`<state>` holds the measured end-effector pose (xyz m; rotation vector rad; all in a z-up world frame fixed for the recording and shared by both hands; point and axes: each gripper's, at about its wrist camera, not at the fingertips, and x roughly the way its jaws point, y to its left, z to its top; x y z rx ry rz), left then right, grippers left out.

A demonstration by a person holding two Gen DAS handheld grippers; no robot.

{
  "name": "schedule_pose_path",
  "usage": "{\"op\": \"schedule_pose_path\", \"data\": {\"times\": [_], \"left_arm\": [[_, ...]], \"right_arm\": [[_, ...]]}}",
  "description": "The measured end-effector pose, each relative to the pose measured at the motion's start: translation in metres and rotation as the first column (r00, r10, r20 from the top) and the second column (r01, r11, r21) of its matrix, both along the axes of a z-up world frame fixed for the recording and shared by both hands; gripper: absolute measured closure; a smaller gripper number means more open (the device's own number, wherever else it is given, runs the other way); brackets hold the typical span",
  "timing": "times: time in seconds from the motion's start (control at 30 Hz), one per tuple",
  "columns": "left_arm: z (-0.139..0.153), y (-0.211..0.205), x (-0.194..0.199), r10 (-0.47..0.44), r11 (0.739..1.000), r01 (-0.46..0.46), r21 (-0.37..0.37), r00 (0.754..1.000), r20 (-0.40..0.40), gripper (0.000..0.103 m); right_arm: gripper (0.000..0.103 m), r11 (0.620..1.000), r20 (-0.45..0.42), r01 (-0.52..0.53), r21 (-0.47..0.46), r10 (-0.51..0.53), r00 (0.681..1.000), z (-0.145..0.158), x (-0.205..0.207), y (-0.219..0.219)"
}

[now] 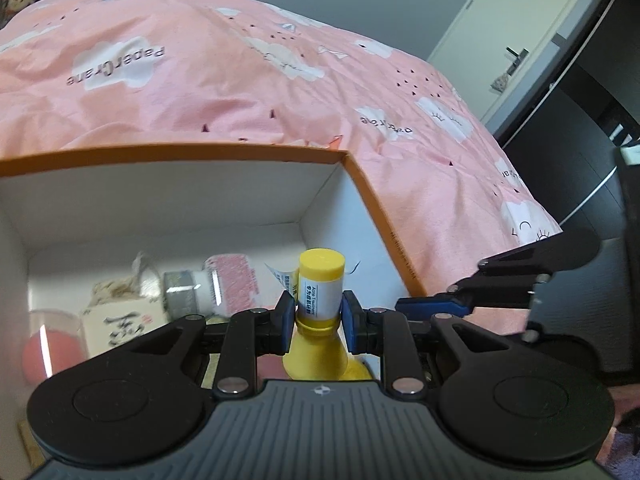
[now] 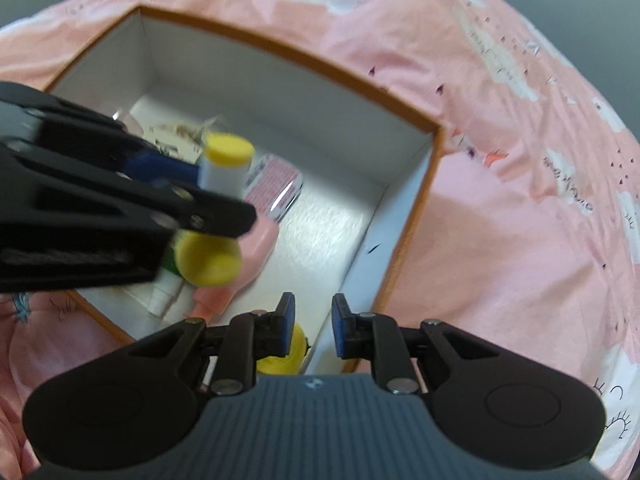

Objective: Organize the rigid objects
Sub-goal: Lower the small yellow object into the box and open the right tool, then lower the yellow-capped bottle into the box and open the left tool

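Observation:
An orange-rimmed white box point(image 1: 200, 152) point(image 2: 320, 68) lies on a pink bedspread. My left gripper point(image 1: 319, 316) point(image 2: 212, 188) is shut on a white bottle point(image 1: 320, 288) point(image 2: 222, 172) with a yellow cap and a flared yellow base, and holds it upright over the box's inside. My right gripper point(image 2: 312, 322) hangs above the box's near right corner with its jaws drawn close and nothing between them. One of its blue fingers point(image 1: 432, 306) shows just right of the left gripper. In the box lie a pink patterned jar point(image 1: 224, 284), a small cloth sack point(image 1: 120, 320) and a pink bottle point(image 2: 256, 248).
A clear cup with a pink ball point(image 1: 40, 348) stands at the box's left side. A white tube point(image 2: 164, 296) and a yellow object point(image 2: 284, 356) lie near its front wall. The bedspread point(image 1: 280, 80) surrounds the box. A white door point(image 1: 512, 40) and dark furniture point(image 1: 580, 128) stand at the right.

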<state>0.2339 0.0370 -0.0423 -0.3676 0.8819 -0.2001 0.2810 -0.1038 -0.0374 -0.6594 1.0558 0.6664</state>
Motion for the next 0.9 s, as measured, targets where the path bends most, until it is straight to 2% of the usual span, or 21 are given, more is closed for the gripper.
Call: {"op": "schedule_pose_path", "data": {"times": [0.13,0.23,0.43,0.8,0.9], "left_arm": [[-0.007,-0.016,0.018,-0.034,0.999,0.034,0.036,0.999,-0.008,0.076],[-0.018,-0.025,0.029,-0.06,0.998,0.061,0.027,0.998,-0.025,0.076],[-0.031,-0.035,0.033,-0.073,0.994,0.078,0.071,0.995,-0.068,0.076],[-0.039,-0.036,0.032,-0.075,0.993,0.086,0.086,0.989,-0.126,0.074],[-0.038,-0.033,0.032,-0.063,0.994,0.075,0.083,0.989,-0.135,0.066]], "right_arm": [[0.086,0.999,-0.004,0.012,0.045,-0.012,1.0,0.008,0.001,-0.012],[0.086,0.998,-0.013,0.001,0.065,0.0,1.0,0.008,-0.001,-0.016],[0.086,0.994,-0.039,0.018,0.111,-0.013,0.999,0.009,0.004,-0.026],[0.086,0.994,-0.061,0.02,0.11,-0.013,0.998,0.0,0.003,-0.026],[0.085,0.993,-0.064,0.024,0.114,-0.017,0.998,0.0,0.003,-0.026]]}}
